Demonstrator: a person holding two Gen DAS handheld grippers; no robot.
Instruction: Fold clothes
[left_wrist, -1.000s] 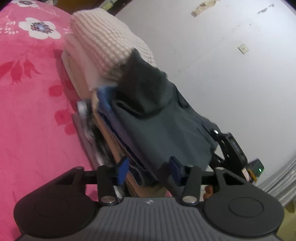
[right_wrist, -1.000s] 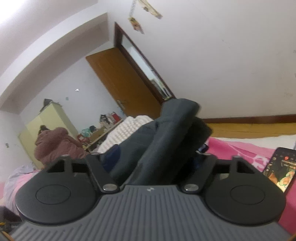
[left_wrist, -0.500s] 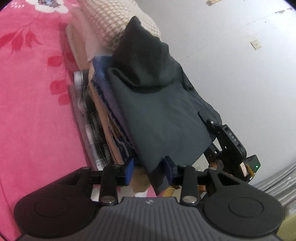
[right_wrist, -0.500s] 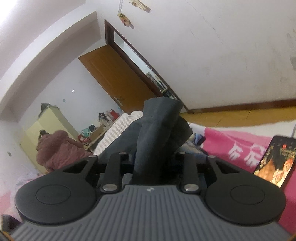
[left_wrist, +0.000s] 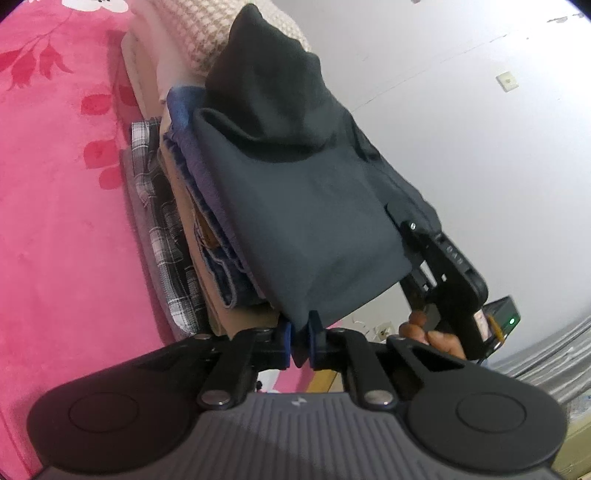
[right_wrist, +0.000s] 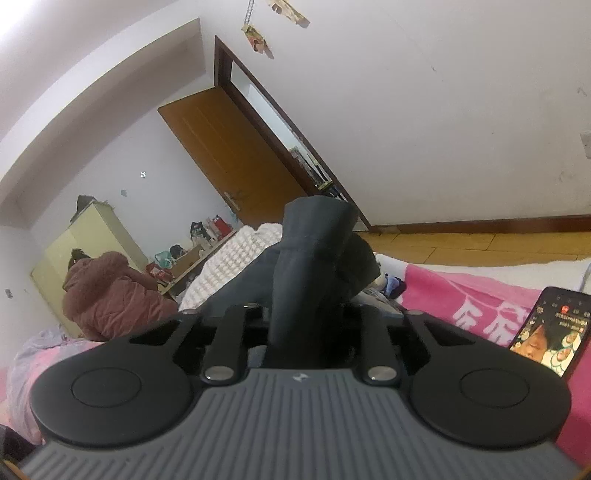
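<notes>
Dark-grey folded garment (left_wrist: 306, 225) lies on top of a clothes stack (left_wrist: 192, 229) on the pink bedspread (left_wrist: 55, 221); the left gripper (left_wrist: 299, 341), low and near, pinches its near edge between blue pads. Right-wrist view: the right gripper (right_wrist: 306, 325), pointing toward the far door (right_wrist: 229, 162), clamps a rumpled upright fold of that garment (right_wrist: 306, 258).

White walls (right_wrist: 424, 110), wooden door (right_wrist: 229, 155), pale wardrobe (right_wrist: 92, 236)

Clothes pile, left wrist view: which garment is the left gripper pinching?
The dark grey garment on top; left gripper clamps its near edge, above the denim and plaid.
</notes>
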